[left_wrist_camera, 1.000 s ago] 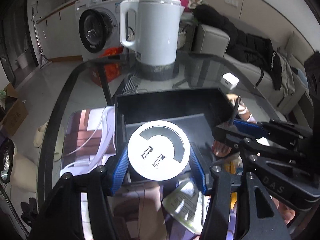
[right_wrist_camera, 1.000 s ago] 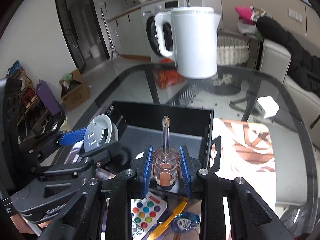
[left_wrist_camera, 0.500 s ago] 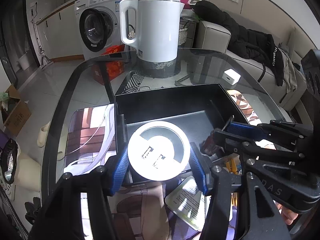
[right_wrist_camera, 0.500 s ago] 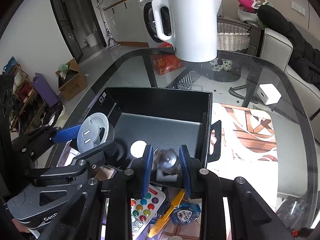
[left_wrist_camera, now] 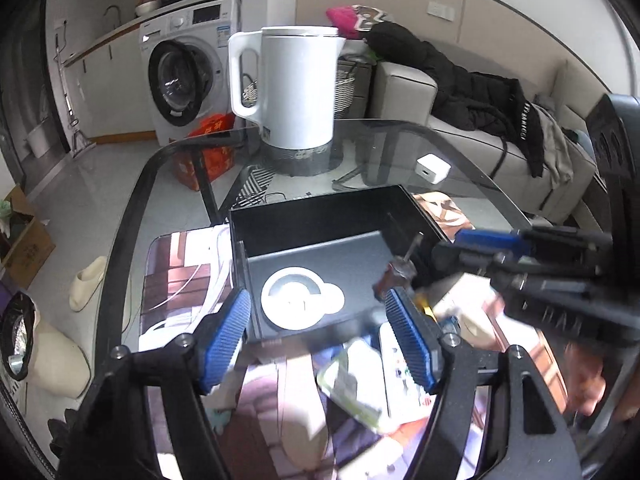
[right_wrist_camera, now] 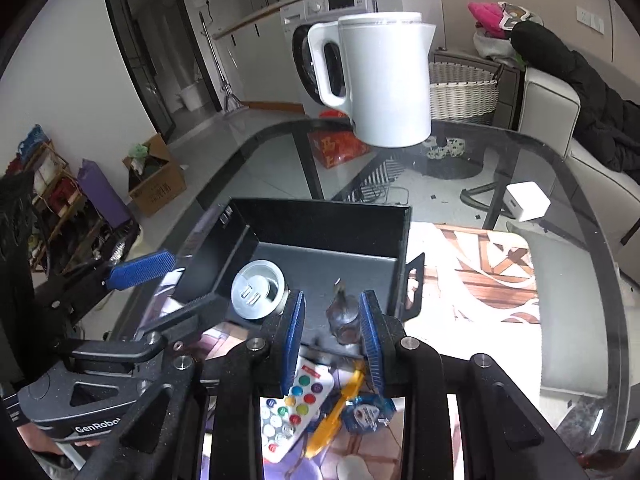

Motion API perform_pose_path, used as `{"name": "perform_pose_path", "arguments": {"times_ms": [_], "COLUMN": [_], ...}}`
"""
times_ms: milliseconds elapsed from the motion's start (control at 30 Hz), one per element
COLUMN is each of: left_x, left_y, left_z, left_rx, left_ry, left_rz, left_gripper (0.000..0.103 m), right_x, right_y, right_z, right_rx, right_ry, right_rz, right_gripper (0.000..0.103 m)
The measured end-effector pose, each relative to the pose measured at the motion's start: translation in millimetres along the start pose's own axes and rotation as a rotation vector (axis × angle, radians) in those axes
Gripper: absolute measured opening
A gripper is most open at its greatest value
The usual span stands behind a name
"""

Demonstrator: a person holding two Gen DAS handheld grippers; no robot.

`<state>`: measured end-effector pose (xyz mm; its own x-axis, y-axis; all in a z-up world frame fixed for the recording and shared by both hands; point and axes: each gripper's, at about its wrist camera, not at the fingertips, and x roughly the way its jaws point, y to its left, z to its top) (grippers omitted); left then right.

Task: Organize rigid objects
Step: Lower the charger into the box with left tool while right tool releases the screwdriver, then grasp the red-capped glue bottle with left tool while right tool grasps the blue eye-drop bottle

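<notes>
A black open box point(left_wrist_camera: 320, 216) point(right_wrist_camera: 320, 220) sits on the glass table. A round white and grey USB socket point(left_wrist_camera: 294, 298) point(right_wrist_camera: 258, 290) lies inside it. My left gripper point(left_wrist_camera: 320, 324) is open and empty at the box's near edge. A stubby screwdriver with a clear brown handle point(right_wrist_camera: 344, 314) point(left_wrist_camera: 396, 272) lies in the box's near right corner. My right gripper point(right_wrist_camera: 331, 334) is open, with its blue pads on either side of the screwdriver and apart from it.
A white kettle point(left_wrist_camera: 294, 92) point(right_wrist_camera: 380, 80) stands at the far side of the table. A white charger point(right_wrist_camera: 528, 200) lies at the right. A remote with coloured buttons point(right_wrist_camera: 292, 412), a yellow tool point(right_wrist_camera: 336, 420) and printed sheets lie near me.
Both grippers opened. The USB socket dropped from my left gripper into the box. The screwdriver left my right gripper and now lies in the box.
</notes>
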<state>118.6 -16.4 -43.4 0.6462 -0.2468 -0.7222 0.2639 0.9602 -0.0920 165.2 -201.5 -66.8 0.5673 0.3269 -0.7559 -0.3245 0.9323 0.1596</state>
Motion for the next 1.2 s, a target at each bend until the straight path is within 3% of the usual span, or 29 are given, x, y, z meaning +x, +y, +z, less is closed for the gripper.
{"name": "perform_pose_path", "arguments": {"times_ms": [233,500,633,733,767,967,1033,1200], "left_x": [-14,-4,3,11,13,19,14,4], "left_y": [-6,-21,-31,-36,-37,-47,-52,-48], "left_z": [-25,-59,-75,-81,-83,-91,-92,-100], "left_rx": [0.059,0.133,0.199,0.216,0.222,0.262,0.272,0.274], "left_ry": [0.064,0.241,0.295,0.311,0.316,0.356,0.362,0.377], "left_rz": [-0.039,-0.146,-0.136,-0.116,-0.106,-0.113,-0.122,-0.105], "left_gripper": [0.071,0.071,0.071,0.071,0.069,0.031,0.026,0.019], "right_x": [-13,14,36,38,39,45,45,38], "right_y": [-15,-33,-41,-40,-39,-27,-24,-19], "right_z": [-21,-47,-56,-55,-55,-62,-64,-71], "right_rx": [0.024,0.078,0.119,0.125,0.129,0.081,0.059,0.034], "right_ry": [0.069,0.185,0.235,0.211,0.210,0.232,0.237,0.275], "right_rz": [0.011,-0.030,-0.050,-0.069,-0.067,-0.077,-0.086,-0.041], "right_gripper": [0.029,0.029,0.030,0.039,0.039,0.041,0.034,0.031]}}
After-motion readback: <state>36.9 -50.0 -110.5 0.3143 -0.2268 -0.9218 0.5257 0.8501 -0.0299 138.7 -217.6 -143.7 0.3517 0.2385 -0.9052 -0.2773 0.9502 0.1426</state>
